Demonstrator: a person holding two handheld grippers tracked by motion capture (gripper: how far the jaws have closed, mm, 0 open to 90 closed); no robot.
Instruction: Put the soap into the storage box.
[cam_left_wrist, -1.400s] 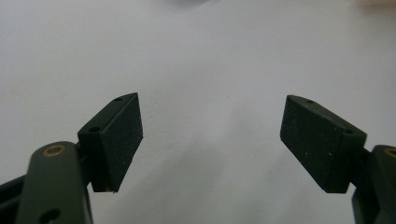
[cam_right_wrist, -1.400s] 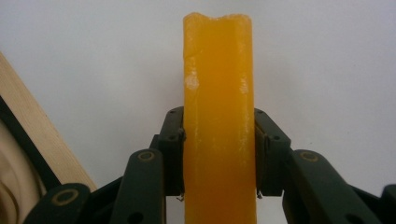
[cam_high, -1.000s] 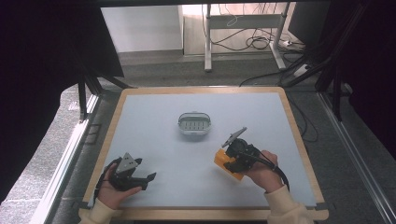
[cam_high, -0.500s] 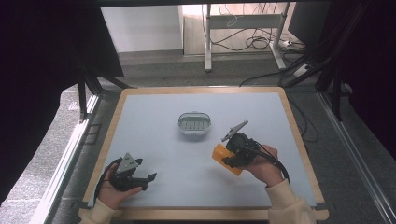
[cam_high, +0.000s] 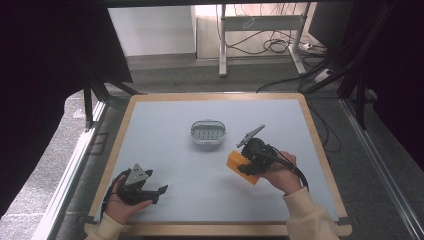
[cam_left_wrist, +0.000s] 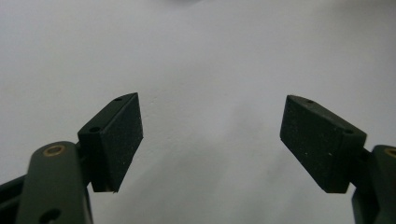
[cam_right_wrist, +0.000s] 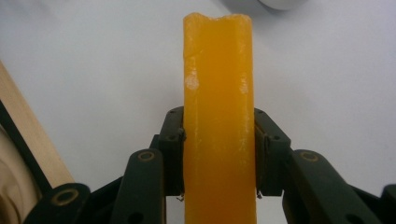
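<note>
Orange block (cam_right_wrist: 218, 116) now nearer the soap dish (cam_high: 207, 132), right jaws clamped on it; left jaws apart.

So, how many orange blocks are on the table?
1. The orange block is clamped in the right gripper, right of the table's middle, near the grey dish. None seems hidden.

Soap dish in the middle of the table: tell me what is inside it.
The soap dish holds nothing that can be seen; its ribbed floor is bare. The orange soap bar is apart from it, clamped in the right tongs.
</note>
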